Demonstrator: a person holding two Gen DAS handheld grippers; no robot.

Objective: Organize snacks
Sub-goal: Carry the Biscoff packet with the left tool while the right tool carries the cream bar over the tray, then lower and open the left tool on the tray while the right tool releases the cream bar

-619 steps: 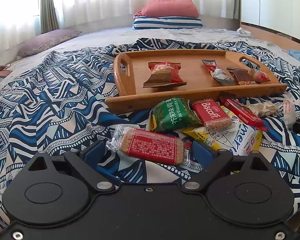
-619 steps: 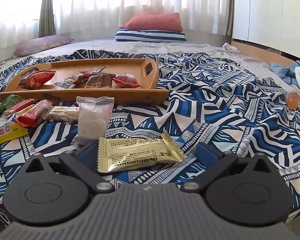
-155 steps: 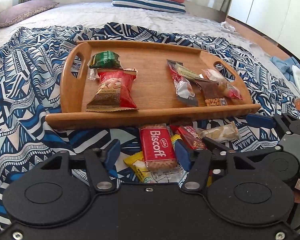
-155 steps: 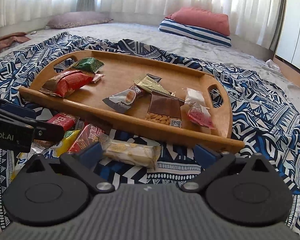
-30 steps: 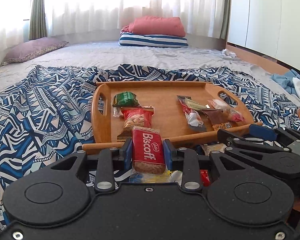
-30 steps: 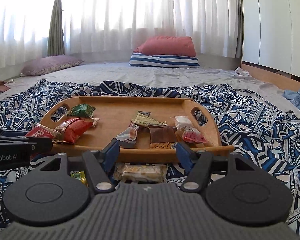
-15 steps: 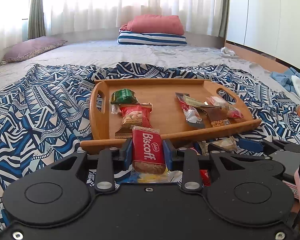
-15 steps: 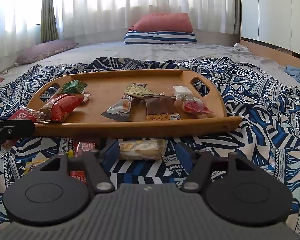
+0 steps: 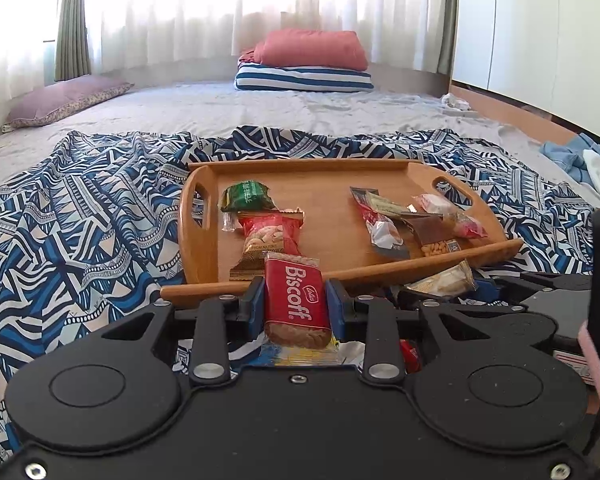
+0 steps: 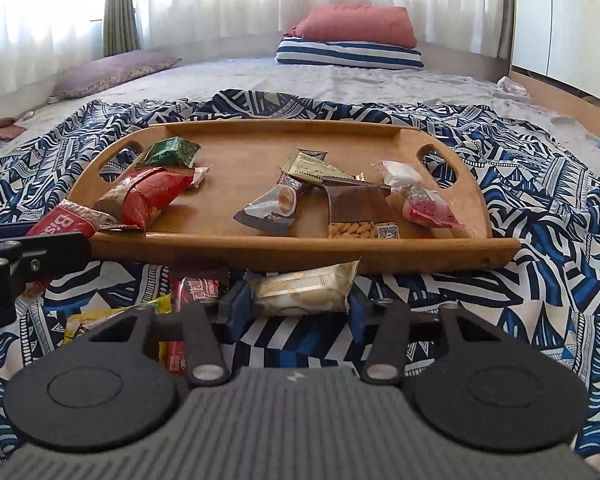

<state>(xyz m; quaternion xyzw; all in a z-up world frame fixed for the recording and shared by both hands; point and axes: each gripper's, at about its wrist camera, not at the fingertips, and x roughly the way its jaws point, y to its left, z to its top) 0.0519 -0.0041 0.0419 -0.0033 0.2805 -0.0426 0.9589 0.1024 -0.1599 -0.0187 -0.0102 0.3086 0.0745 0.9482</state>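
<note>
A red Biscoff pack [image 9: 296, 300] stands upright between the blue pads of my left gripper [image 9: 296, 306], which is shut on it just in front of the wooden tray [image 9: 340, 276]. In the right wrist view that pack [image 10: 66, 220] shows at the left edge. My right gripper [image 10: 296, 312] is low over the bed, its jaws closing. A pale cream snack bar [image 10: 304, 290] lies between the pads, and both pads touch its ends. The tray [image 10: 300, 248] holds a green pack [image 10: 170, 151], a red peanut pack [image 10: 148, 198] and several small wrappers on its right half.
Loose snacks lie on the blue patterned blanket [image 10: 540, 240] under the grippers: a red bar [image 10: 194, 286] and a yellow pack [image 10: 100, 316]. Pillows [image 9: 304, 64] sit at the far end of the bed. White wardrobe doors [image 9: 540, 20] stand on the right.
My right gripper dropped toward the blanket in front of the tray and its jaws narrowed onto the pale snack bar. My left gripper stayed put with the Biscoff pack.
</note>
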